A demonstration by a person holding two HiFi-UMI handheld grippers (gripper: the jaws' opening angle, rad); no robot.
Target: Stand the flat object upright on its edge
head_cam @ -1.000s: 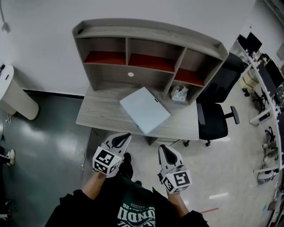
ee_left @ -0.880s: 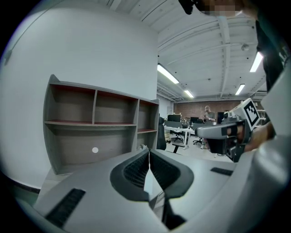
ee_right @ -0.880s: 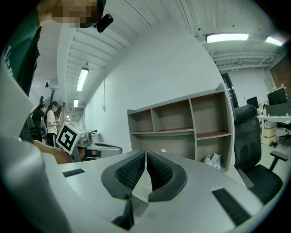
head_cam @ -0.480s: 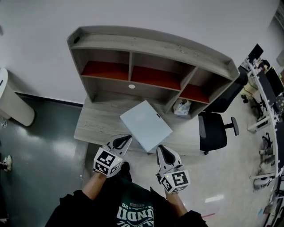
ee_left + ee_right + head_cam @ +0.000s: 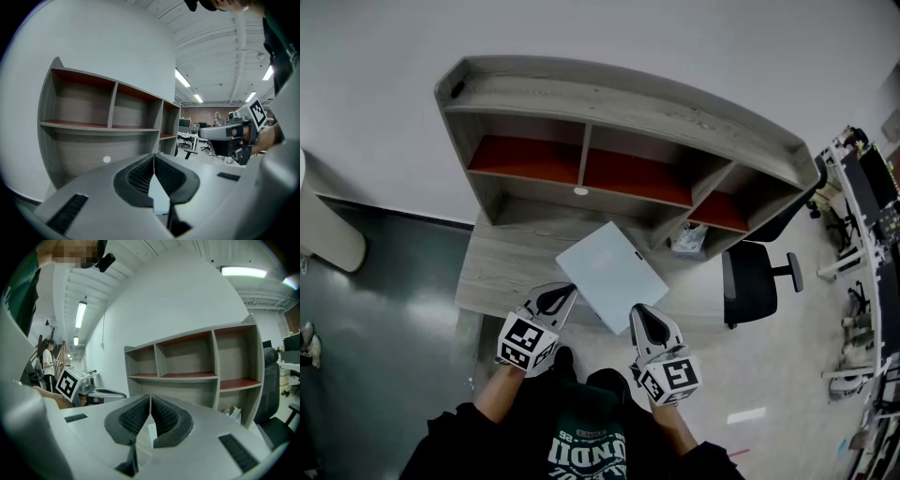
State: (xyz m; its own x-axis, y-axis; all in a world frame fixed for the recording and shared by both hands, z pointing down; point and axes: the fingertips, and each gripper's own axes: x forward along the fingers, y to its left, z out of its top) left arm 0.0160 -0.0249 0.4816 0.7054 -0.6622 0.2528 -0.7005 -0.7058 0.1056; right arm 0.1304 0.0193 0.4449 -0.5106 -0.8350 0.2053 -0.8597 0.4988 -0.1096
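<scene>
Because the panel (image 5: 612, 275) lies flat on the desk (image 5: 502, 272), turned so that one corner points at the person, its two near edges slant away on either side. That is likely why the claws are held as a pair. The left claw (image 5: 566, 288) points at the left edge and the right claw (image 5: 638, 308) at the right edge, both close to the panel but seemingly short of touching it. Each claw is closed tight with nothing between its pads, which meet in a thin line. Closed tips make blunt wedges, so a push or a pry under an edge looks more likely than a pinch. Both claws are held nearly level, which suits coming in low at the desk's near edge.

The panel is thin, square-cornered and pale, with a smooth matte face and a small dark mark near its right corner. Its near corner reaches the desk's near edge; whether it overhangs I cannot tell. The desk is grey wood-grain board. A hutch (image 5: 619, 112) of the same board stands at its far side, with three cubbies whose floors are red-brown. A crumpled bag (image 5: 687, 241) sits in the right cubby. The hutch's flat back offers something to lean the panel against. A black chair (image 5: 755, 277) stands to the right. The claw pads are dark and ribbed, set in smooth grey shells.
</scene>
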